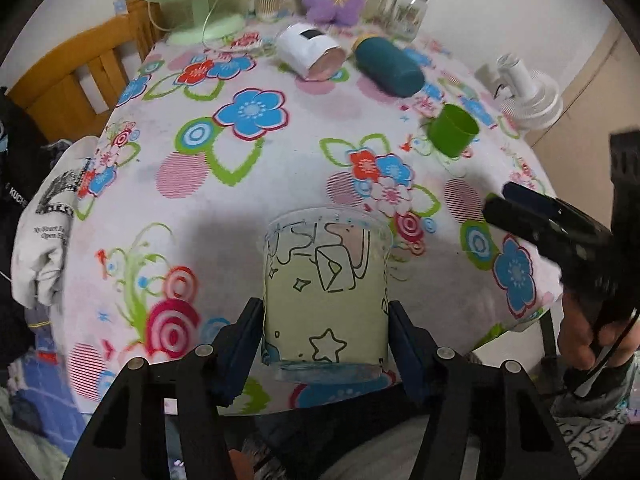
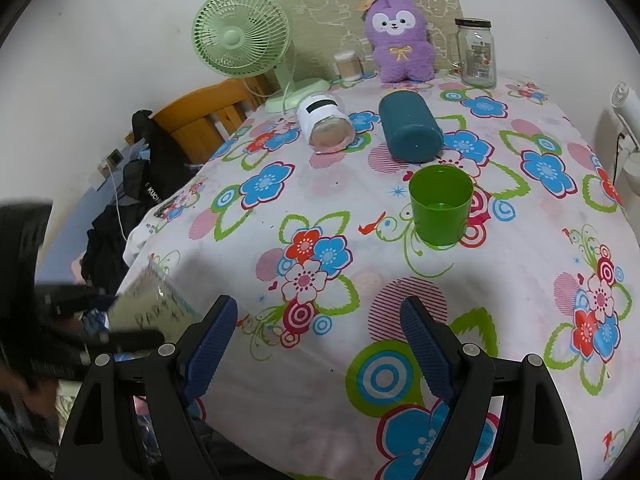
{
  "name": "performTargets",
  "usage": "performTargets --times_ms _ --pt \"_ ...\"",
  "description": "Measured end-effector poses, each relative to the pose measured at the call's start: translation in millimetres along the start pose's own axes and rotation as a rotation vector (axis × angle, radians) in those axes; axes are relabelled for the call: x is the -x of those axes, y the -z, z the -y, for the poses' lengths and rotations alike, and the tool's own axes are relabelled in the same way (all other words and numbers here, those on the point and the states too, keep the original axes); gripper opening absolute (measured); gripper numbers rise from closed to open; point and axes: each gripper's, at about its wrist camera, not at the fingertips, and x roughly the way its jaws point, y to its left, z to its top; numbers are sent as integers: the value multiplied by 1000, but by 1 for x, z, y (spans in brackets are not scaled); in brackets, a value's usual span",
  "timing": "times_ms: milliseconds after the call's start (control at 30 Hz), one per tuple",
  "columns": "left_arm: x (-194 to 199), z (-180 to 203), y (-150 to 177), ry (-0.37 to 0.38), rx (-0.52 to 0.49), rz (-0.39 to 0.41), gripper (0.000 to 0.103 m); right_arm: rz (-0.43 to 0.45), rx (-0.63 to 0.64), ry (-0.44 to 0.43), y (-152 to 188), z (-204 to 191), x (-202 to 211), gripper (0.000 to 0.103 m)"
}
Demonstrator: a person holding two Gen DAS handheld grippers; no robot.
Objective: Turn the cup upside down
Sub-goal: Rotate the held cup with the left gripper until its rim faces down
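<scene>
A clear plastic cup (image 1: pixel 326 288) with black doodle drawings and a pale green inside sits between the fingers of my left gripper (image 1: pixel 326 344), which is shut on it above the near table edge. In the right wrist view the same cup (image 2: pixel 154 304) shows tilted at the lower left, held by the left gripper. My right gripper (image 2: pixel 318 344) is open and empty over the floral tablecloth (image 2: pixel 360 264); it also shows in the left wrist view (image 1: pixel 532 216) at the right. A green cup (image 2: pixel 440 204) stands upright, mouth up, beyond the right gripper.
A white jar (image 2: pixel 326 126) and a teal cylinder (image 2: pixel 410 128) lie on their sides further back. A green fan (image 2: pixel 244 40), purple plush (image 2: pixel 400 40) and glass jar (image 2: pixel 476 54) stand along the far edge. A white fan (image 1: pixel 528 88) is off the right side, a wooden chair (image 2: pixel 200 120) at left.
</scene>
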Motion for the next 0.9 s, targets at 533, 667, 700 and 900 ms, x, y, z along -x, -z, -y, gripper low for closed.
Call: performTargets --times_ms 533,667,700,900 --pt "-36 39 -65 -64 -126 -280 64 18 -51 -20 5 22 3 85" --pt "-44 47 -81 -88 -147 -271 65 21 -62 -14 6 29 4 85" --pt "-45 48 -83 -88 -150 -263 65 21 -64 -13 6 30 4 85" --pt "-46 53 -91 -96 -177 -219 79 22 -84 1 3 40 2 85"
